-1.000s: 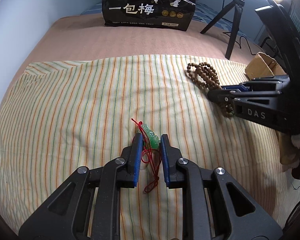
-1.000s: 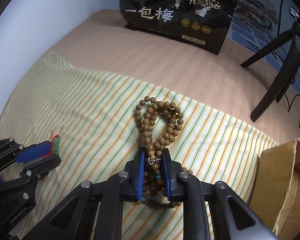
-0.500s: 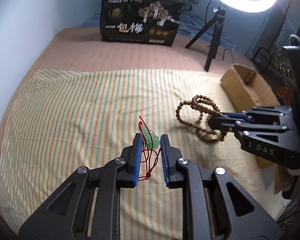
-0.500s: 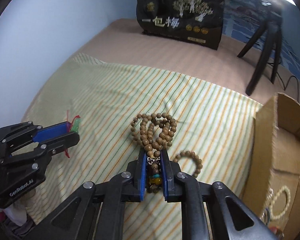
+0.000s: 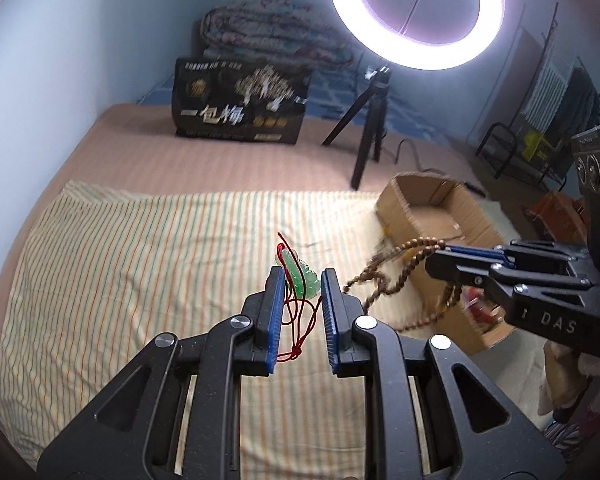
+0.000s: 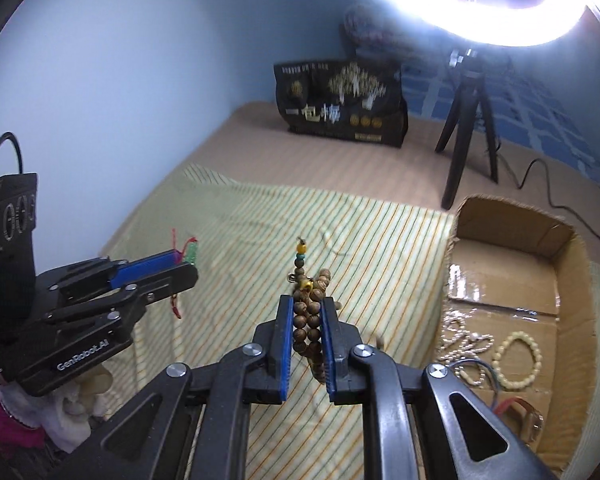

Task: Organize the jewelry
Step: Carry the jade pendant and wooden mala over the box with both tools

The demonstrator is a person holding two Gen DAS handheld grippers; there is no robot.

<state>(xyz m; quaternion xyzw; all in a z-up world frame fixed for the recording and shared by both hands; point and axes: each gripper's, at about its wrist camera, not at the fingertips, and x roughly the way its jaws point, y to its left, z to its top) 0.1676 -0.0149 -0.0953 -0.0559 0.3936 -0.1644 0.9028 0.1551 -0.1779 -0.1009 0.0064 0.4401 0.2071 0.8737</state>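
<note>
My left gripper [image 5: 300, 276] is shut on a green jade pendant [image 5: 302, 276] whose red cord [image 5: 300, 320] hangs down, held above the striped cloth [image 5: 140, 280]. My right gripper [image 6: 306, 306] is shut on a wooden bead necklace [image 6: 306, 316], lifted off the cloth; its beads [image 5: 396, 268] dangle beside the cardboard box [image 6: 560, 292]. The right gripper [image 5: 452, 262] shows in the left wrist view, and the left gripper [image 6: 180, 264] with the pendant [image 6: 191, 252] shows in the right wrist view.
The open cardboard box [image 5: 428, 208] at the right holds pearl and cream bead bracelets [image 6: 516, 354]. A black tripod [image 5: 364, 140] with a ring light [image 5: 416, 12] and a black printed bag [image 5: 240, 108] stand behind. A blue wall lies left.
Both grippers have risen off the cloth with their jewelry. The right gripper has carried the bead necklace rightward, beside the cardboard box.
</note>
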